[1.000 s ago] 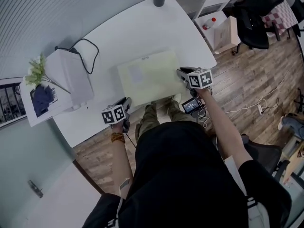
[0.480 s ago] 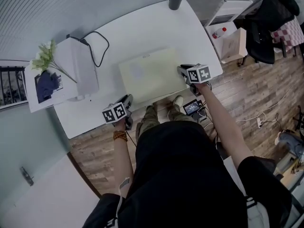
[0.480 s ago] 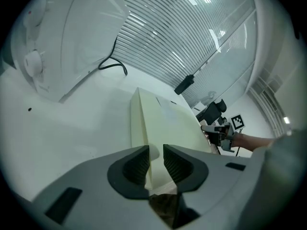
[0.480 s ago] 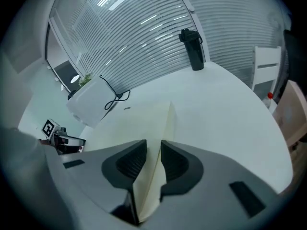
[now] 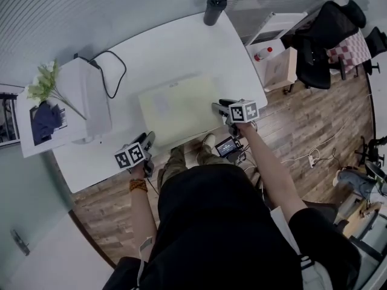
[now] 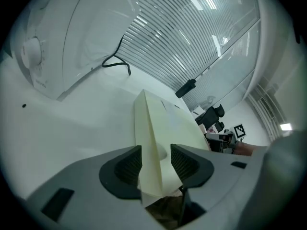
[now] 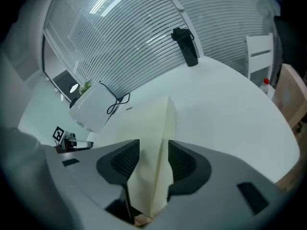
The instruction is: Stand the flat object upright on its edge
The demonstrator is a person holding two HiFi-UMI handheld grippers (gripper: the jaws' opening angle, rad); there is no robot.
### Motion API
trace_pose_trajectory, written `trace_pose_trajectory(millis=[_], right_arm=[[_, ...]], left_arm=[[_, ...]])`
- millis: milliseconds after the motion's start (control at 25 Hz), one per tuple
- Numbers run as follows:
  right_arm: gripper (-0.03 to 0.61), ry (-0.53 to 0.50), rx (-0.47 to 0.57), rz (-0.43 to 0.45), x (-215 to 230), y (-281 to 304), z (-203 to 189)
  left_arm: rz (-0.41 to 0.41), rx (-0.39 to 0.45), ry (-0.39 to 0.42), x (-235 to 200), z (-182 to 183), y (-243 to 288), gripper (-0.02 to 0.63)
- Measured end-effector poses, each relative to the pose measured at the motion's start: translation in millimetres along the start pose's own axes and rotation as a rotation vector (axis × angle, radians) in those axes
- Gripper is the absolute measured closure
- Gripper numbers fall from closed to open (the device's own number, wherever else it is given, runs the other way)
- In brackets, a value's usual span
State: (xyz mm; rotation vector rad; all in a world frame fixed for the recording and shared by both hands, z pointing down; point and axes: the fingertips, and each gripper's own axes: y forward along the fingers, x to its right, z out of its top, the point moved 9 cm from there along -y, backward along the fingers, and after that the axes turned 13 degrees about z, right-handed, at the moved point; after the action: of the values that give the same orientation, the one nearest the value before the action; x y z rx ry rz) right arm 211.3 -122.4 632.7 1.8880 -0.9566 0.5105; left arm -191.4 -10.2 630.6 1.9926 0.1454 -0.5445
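Note:
A flat pale-yellow envelope (image 5: 178,107) lies on the white table (image 5: 169,47), its near edge at the table's front edge. My left gripper (image 5: 147,139) is at its near left corner and my right gripper (image 5: 216,107) at its near right corner. In the left gripper view the envelope's corner (image 6: 152,128) runs between the jaws of the left gripper (image 6: 156,162), which have just been opening, and the pads do not press on it. The right gripper (image 7: 153,162) has likewise just been opening around the other corner (image 7: 160,128), with gaps on both sides.
A white appliance (image 5: 91,101) with a black cable (image 5: 112,71) stands at the table's left, beside flowers (image 5: 43,83). A black bottle (image 5: 213,8) stands at the far edge. Chairs and a white cabinet (image 5: 275,41) are to the right on the wooden floor.
Both grippers' jaws have spread apart around the envelope's near corners. The envelope lies where it was and both hands stay at the table's front edge. The head view has shifted.

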Motion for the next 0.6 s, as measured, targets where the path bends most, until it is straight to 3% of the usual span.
trace_pose_trajectory(millis=[120, 280, 440, 600], right_arm=[[0.413, 0.054, 0.044, 0.004, -6.8, 10.5, 1.3], [0.413, -0.001, 0.004, -0.047, -4.6, 12.3, 9.6], [0.413, 0.006, -0.015, -0.027, 0.4, 16.9, 5.9], [0.413, 0.011, -0.019, 0.018, 8.0, 16.8, 10.6]], left_arm=[[-0.039, -0.024, 0.025, -8.5, 2.2, 1.3, 0.422], [-0.085, -0.047, 0.068, -7.7, 7.9, 10.6, 0.422], [-0.096, -0.083, 0.060, -2.8, 4.5, 9.5, 0.430], [-0.082, -0.061, 0.018, 5.0, 9.2, 12.7, 0.457]])
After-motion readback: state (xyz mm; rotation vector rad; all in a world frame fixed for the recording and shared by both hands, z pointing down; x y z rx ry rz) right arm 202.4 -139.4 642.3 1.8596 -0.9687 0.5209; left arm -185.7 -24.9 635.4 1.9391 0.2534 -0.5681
